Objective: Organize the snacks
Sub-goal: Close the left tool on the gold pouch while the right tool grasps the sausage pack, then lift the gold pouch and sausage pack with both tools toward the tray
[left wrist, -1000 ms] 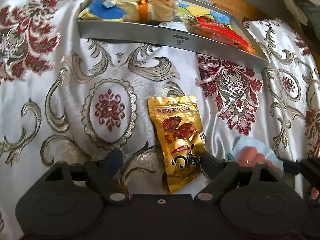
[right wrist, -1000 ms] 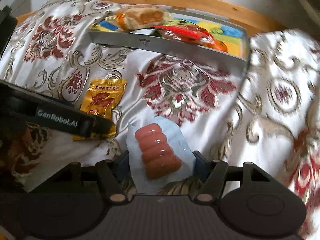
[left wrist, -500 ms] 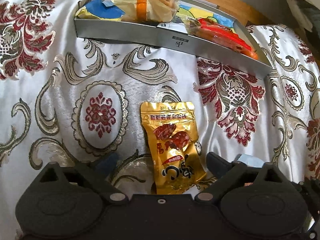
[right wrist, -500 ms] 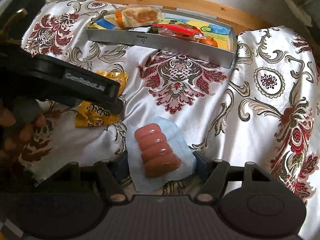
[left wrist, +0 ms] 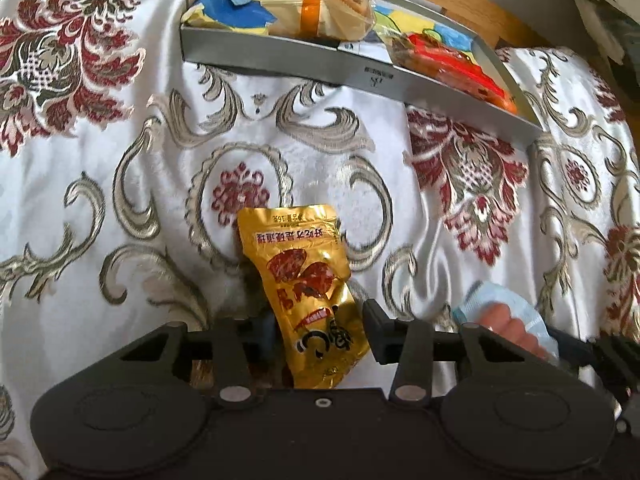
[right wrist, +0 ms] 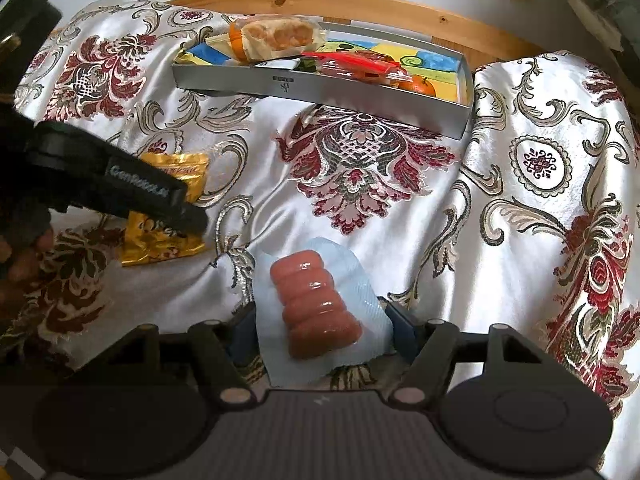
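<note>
Left wrist view: snacks were gripped above a patterned cloth [left wrist: 328,168].
A gold pouch [left wrist: 312,296] was clamped by the left hand-held gripper [left wrist: 320,332]; a sausage pack [right wrist: 316,308] was pinched by the right hand-held gripper [right wrist: 320,328]. A tray [right wrist: 320,92] of snacks was seen beyond, well apart.

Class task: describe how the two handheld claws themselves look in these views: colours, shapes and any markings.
Both claws are matte black plastic. The left claw and right claw each show two round disc housings, angled linkage arms with silver pivot screws, and dark blue finger pads. Seen from the right wrist view, the left claw's side carries white lettering reading GenRobot.AI. No cables or sleeves are visible.
</note>
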A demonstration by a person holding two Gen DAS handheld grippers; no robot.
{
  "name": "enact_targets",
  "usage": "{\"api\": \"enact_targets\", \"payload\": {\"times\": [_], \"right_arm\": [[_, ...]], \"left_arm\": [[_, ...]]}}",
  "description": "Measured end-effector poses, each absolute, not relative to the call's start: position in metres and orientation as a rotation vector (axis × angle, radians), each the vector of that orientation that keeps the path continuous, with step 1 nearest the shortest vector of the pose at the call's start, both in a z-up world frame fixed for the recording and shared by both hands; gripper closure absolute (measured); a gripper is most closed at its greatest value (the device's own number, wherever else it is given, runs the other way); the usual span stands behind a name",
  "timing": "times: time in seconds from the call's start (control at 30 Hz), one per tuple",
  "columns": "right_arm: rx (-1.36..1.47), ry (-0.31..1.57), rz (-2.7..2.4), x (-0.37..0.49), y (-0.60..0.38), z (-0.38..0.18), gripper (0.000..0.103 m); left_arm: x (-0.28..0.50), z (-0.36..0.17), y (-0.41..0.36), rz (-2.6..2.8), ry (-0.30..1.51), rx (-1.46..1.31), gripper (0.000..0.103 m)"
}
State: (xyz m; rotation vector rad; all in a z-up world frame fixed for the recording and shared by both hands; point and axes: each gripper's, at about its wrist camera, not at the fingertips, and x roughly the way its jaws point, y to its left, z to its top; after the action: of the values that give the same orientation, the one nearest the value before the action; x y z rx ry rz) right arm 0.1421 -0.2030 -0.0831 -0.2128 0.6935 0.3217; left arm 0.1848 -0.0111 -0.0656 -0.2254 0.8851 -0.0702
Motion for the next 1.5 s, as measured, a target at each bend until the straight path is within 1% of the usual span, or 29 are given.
{"api": "enact_targets", "payload": {"times": [0.17,0.2,0.3,0.37,0.47,0.7,0.8,0.87,0.93,0.97,1.03,1.2,1.27,1.5], "right_arm": [[-0.183,0.713,0.345,0.14,-0.202,-0.08,0.032],[-0.177,0.716,0.349,0.139,-0.201,-0.079,0.032],[-0.169,0.718,0.363,0.137,-0.2,-0.079,0.031],[-0.175,0.712,0.363,0.136,-0.199,-0.08,0.03],[-0.196,0.698,0.361,0.135,-0.197,-0.082,0.029],[-0.215,0.672,0.361,0.138,-0.195,-0.09,0.024],[-0.21,0.66,0.359,0.138,-0.195,-0.092,0.023],[-0.216,0.653,0.355,0.138,-0.194,-0.093,0.023],[-0.222,0.648,0.354,0.137,-0.193,-0.093,0.023],[-0.223,0.647,0.357,0.137,-0.193,-0.093,0.024],[-0.226,0.64,0.365,0.136,-0.191,-0.093,0.031],[-0.24,0.632,0.375,0.134,-0.189,-0.092,0.036],[-0.246,0.628,0.376,0.133,-0.189,-0.092,0.036],[-0.275,0.619,0.374,0.132,-0.187,-0.091,0.037]], "left_arm": [[0.175,-0.064,-0.004,-0.08,0.909,-0.256,0.058],[0.174,-0.064,-0.003,-0.078,0.91,-0.263,0.057],[0.176,-0.066,-0.006,-0.084,0.906,-0.259,0.049],[0.177,-0.068,-0.009,-0.09,0.893,-0.244,0.04],[0.179,-0.07,-0.014,-0.096,0.878,-0.225,0.031],[0.183,-0.075,-0.021,-0.074,0.839,-0.185,0.029],[0.181,-0.076,-0.025,-0.061,0.825,-0.155,0.034],[0.18,-0.076,-0.026,-0.05,0.817,-0.134,0.042],[0.18,-0.075,-0.026,-0.043,0.808,-0.131,0.046],[0.179,-0.075,-0.025,-0.044,0.806,-0.137,0.05],[0.179,-0.074,-0.024,-0.048,0.803,-0.143,0.056],[0.175,-0.073,-0.027,-0.079,0.791,-0.162,0.059],[0.174,-0.073,-0.029,-0.108,0.792,-0.16,0.073],[0.172,-0.074,-0.036,-0.13,0.787,-0.133,0.074]]}}
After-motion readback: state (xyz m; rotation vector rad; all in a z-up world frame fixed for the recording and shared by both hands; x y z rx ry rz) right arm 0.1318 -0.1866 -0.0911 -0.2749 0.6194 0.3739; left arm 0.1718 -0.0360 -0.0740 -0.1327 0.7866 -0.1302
